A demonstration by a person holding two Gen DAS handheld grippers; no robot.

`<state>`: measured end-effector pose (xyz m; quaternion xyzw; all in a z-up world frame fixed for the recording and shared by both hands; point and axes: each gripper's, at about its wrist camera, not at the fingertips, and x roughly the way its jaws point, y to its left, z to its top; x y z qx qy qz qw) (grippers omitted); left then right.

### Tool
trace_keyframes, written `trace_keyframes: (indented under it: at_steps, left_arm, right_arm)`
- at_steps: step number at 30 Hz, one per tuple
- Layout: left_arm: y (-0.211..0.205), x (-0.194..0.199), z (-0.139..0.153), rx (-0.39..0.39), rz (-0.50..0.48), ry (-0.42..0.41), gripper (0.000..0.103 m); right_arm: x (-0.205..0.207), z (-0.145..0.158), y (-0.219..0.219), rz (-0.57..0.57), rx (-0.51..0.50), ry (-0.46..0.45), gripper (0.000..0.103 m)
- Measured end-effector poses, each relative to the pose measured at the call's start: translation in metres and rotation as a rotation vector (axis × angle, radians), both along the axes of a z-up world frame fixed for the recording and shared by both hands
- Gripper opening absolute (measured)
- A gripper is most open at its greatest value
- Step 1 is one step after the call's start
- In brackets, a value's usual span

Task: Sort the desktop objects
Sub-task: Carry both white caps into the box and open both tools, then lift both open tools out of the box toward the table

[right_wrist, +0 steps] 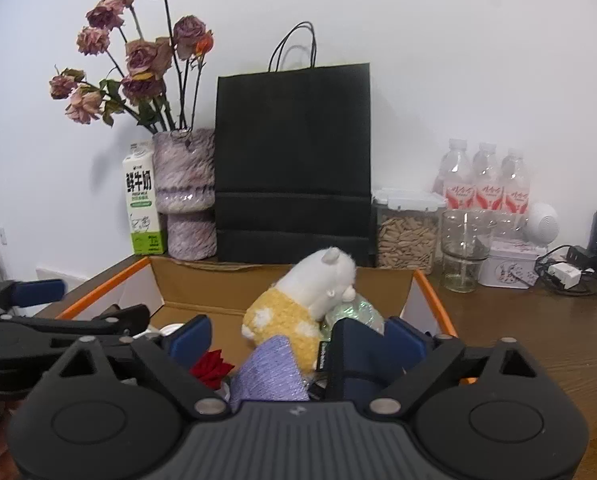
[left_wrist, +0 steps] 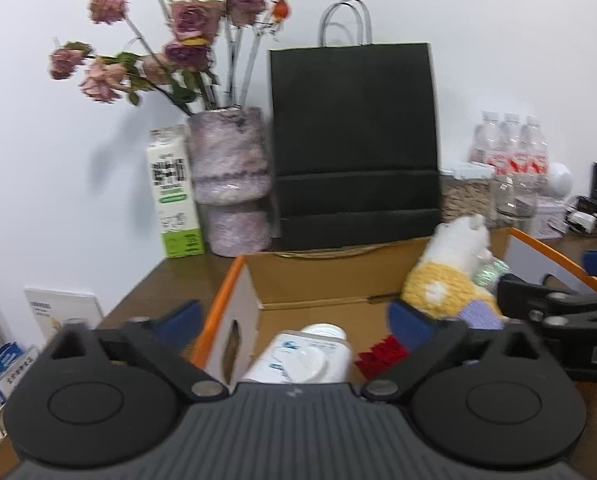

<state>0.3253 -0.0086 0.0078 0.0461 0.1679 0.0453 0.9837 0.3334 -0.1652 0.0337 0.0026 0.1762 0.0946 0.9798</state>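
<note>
A cardboard box [left_wrist: 298,280] [right_wrist: 202,284] with orange-edged flaps stands open on the wooden desk. A white plush toy in a yellow sweater [left_wrist: 450,272] [right_wrist: 310,300] sits inside it with a purple cloth [right_wrist: 270,368], a red flower [left_wrist: 378,354] [right_wrist: 210,368], a dark navy item [right_wrist: 354,356] and a shiny green-white wrapped thing [right_wrist: 358,308]. My left gripper [left_wrist: 294,320] is open over the box's left side, and a white bottle [left_wrist: 298,356] lies untouched between its blue pads. My right gripper [right_wrist: 298,340] is open above the purple cloth and navy item, gripping nothing.
Behind the box stand a black paper bag [right_wrist: 294,160], a fuzzy vase of dried roses [right_wrist: 186,192] and a milk carton [right_wrist: 142,200]. To the right are a seed jar [right_wrist: 408,232], a glass [right_wrist: 464,252], water bottles [right_wrist: 486,180], a white tin [right_wrist: 506,266] and cables [right_wrist: 570,268].
</note>
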Motion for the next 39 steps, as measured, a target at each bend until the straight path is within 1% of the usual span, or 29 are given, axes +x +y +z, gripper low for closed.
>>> trace_keyframes:
  at_steps: [1,4,20,27,33,39]
  left_arm:
    - [0.002,0.000,0.000,-0.009,-0.004,-0.004,0.103]
    - [0.005,-0.002,0.001,-0.027,-0.013,-0.001,0.103]
    - [0.001,-0.014,0.001,-0.003,-0.013,-0.036,0.103]
    - [0.006,-0.030,0.003,-0.016,-0.008,-0.077,0.103]
    - [0.010,-0.048,0.003,-0.016,-0.021,-0.094,0.103]
    - [0.017,-0.067,-0.003,-0.017,-0.039,-0.064,0.103]
  right_arm:
    - [0.000,0.000,-0.001,-0.004,0.003,0.001,0.103]
    - [0.000,0.000,-0.002,-0.008,0.004,0.004,0.103]
    - [-0.014,-0.001,-0.001,0.000,-0.018,-0.014,0.103]
    - [-0.026,0.001,-0.002,0.001,-0.031,-0.038,0.103]
    - [-0.043,0.000,-0.001,0.012,-0.049,-0.051,0.103]
    - [-0.062,-0.005,0.000,0.037,-0.070,-0.042,0.103]
